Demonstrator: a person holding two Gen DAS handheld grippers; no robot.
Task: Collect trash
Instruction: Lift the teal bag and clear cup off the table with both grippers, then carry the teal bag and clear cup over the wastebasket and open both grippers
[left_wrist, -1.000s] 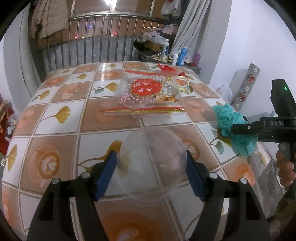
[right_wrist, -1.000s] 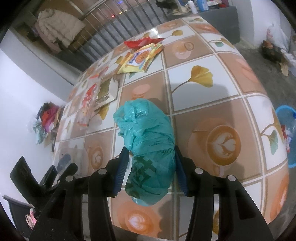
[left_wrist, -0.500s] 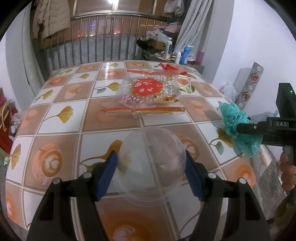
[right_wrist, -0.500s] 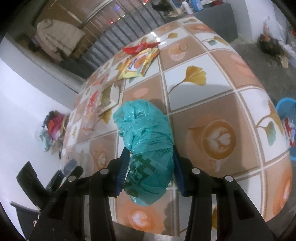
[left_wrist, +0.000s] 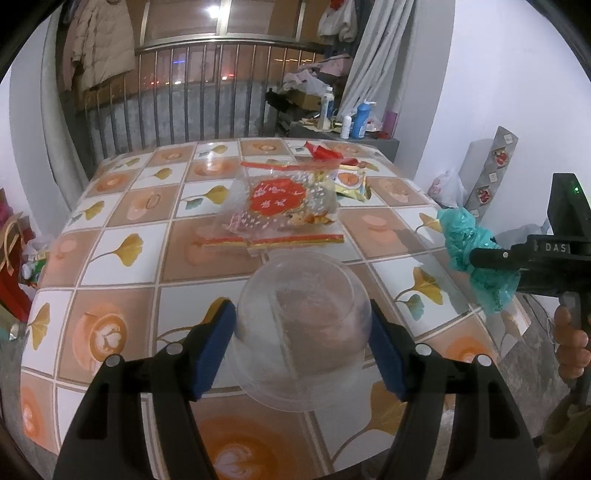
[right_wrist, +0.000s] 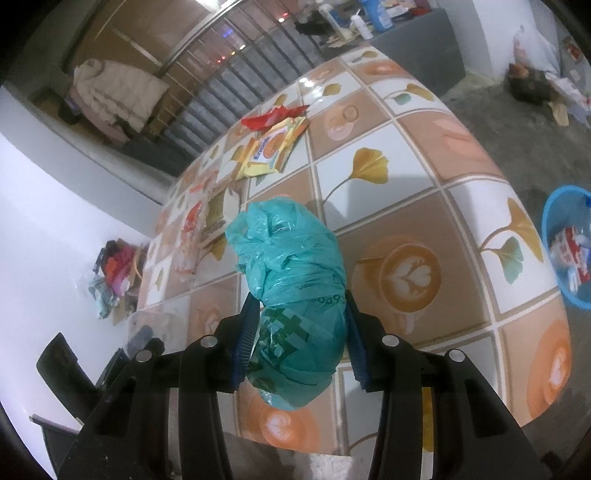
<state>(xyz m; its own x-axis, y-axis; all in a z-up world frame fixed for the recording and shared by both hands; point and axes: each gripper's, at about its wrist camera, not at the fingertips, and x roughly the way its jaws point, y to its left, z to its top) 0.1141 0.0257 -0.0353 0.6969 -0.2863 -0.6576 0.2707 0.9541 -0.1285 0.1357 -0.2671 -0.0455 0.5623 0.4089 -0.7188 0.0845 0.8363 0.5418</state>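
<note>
My left gripper (left_wrist: 301, 349) is shut on a clear plastic bowl (left_wrist: 303, 328), held above the near part of the tiled table (left_wrist: 122, 243). My right gripper (right_wrist: 297, 339) is shut on a crumpled teal plastic bag (right_wrist: 291, 280), held above the table's near corner; the bag also shows in the left wrist view (left_wrist: 476, 262) at the right edge. A clear snack bag with a red label (left_wrist: 280, 206) lies mid-table. Yellow and red wrappers (right_wrist: 273, 144) lie at the far side.
A blue bin (right_wrist: 569, 251) holding trash stands on the floor right of the table. A metal railing (left_wrist: 184, 99) runs behind the table. Bottles (left_wrist: 354, 118) stand on a ledge at back right. Clutter lies on the floor at the left (right_wrist: 114, 273).
Both grippers have risen and drawn back a little from the table, each keeping its load. The table looks smaller and farther in both views.
</note>
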